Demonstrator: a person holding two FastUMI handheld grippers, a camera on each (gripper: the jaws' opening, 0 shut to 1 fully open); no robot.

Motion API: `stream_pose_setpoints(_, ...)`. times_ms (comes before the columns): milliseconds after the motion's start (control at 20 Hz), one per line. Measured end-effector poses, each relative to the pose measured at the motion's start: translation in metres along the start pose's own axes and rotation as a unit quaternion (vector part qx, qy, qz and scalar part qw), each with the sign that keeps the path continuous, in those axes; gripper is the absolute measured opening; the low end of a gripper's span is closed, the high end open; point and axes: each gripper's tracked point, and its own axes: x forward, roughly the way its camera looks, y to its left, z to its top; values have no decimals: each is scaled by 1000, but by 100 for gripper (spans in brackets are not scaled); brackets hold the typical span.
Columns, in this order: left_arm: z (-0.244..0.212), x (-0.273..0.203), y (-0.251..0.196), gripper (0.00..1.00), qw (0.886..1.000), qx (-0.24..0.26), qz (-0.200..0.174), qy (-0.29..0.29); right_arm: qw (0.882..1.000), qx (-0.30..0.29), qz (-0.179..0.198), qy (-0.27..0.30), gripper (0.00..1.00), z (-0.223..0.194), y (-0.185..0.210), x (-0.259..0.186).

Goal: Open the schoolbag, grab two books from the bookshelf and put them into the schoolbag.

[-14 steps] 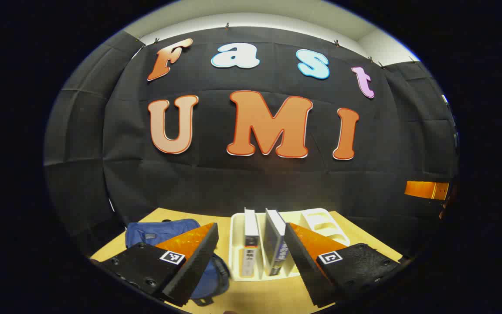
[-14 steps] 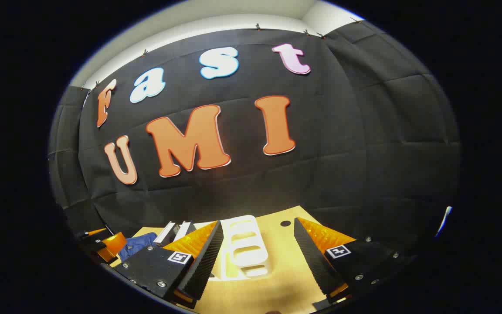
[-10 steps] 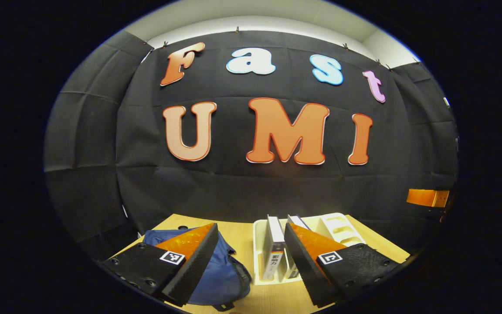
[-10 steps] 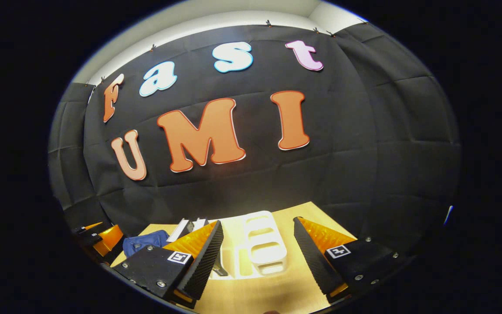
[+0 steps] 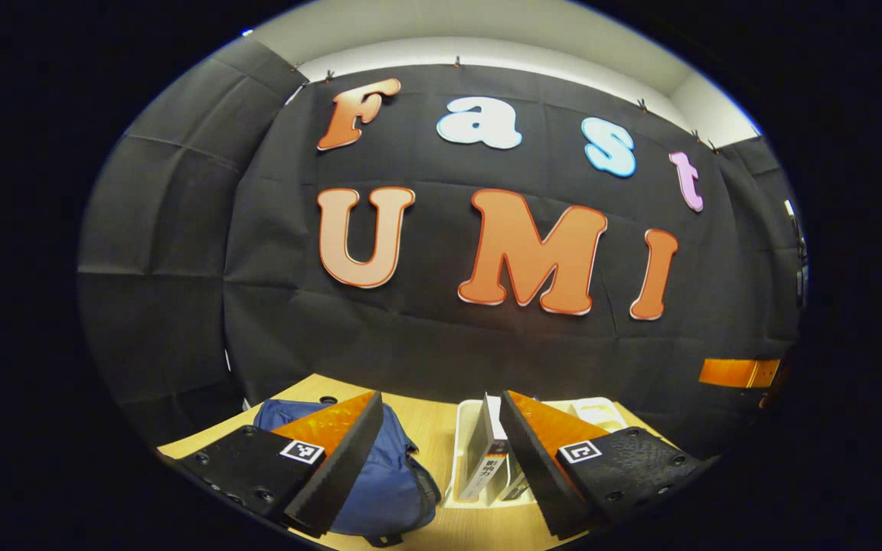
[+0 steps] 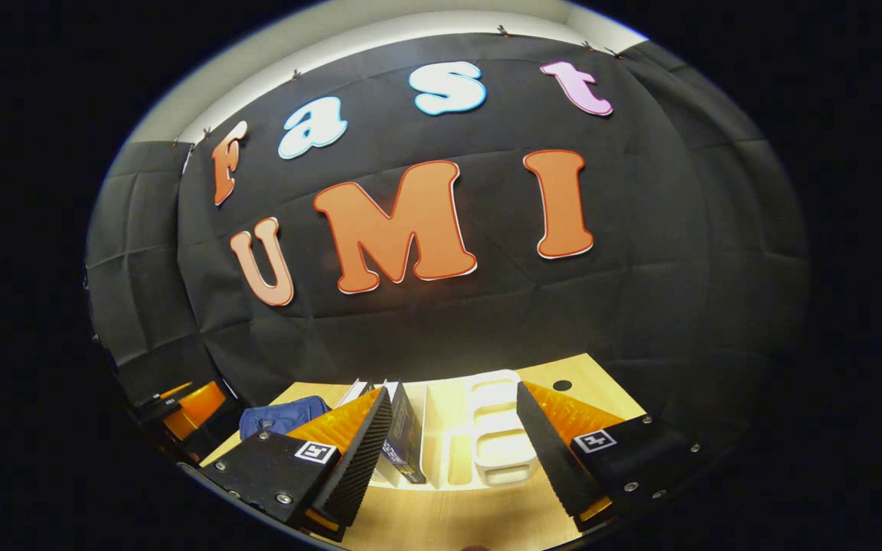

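Note:
A blue schoolbag (image 5: 391, 478) lies zipped on the wooden table (image 5: 429, 421), behind my left finger. To its right stands a white bookshelf rack (image 5: 462, 448) with upright books (image 5: 491, 451) in its slots. My left gripper (image 5: 439, 396) hovers open above the table's near edge, with nothing between its fingers. From the right gripper view, the rack (image 6: 496, 432) sits between the fingers, a dark book (image 6: 404, 430) stands at its left, and the schoolbag (image 6: 284, 417) lies farther left. My right gripper (image 6: 453, 389) is open and holds nothing.
The black cloth wall rises right behind the table. A small round hole (image 6: 562, 385) marks the tabletop at the far right. The other gripper (image 6: 190, 407) shows at the left edge of the right gripper view.
Both views have swung and risen a little. The schoolbag now sits nearer the left gripper's middle, and the rack has come between the right gripper's fingers. Both stay open.

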Motion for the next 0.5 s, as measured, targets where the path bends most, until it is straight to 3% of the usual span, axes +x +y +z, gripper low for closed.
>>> stream_pose_setpoints(250, 6, -2, 32, 95, 999, 31, 39, -4, 1000, 14, 11, 9, 97, -2, 9, 9)
stream_pose_setpoints(450, 1, 10, 55, 95, 999, 21, 37, 10, 1000, 14, -9, 2, 100, -1, 24, 17)
stream_pose_setpoints(500, 2, 14, 58, 95, 999, 22, 26, 9, 1000, 14, -20, -1, 96, -2, 26, 16)
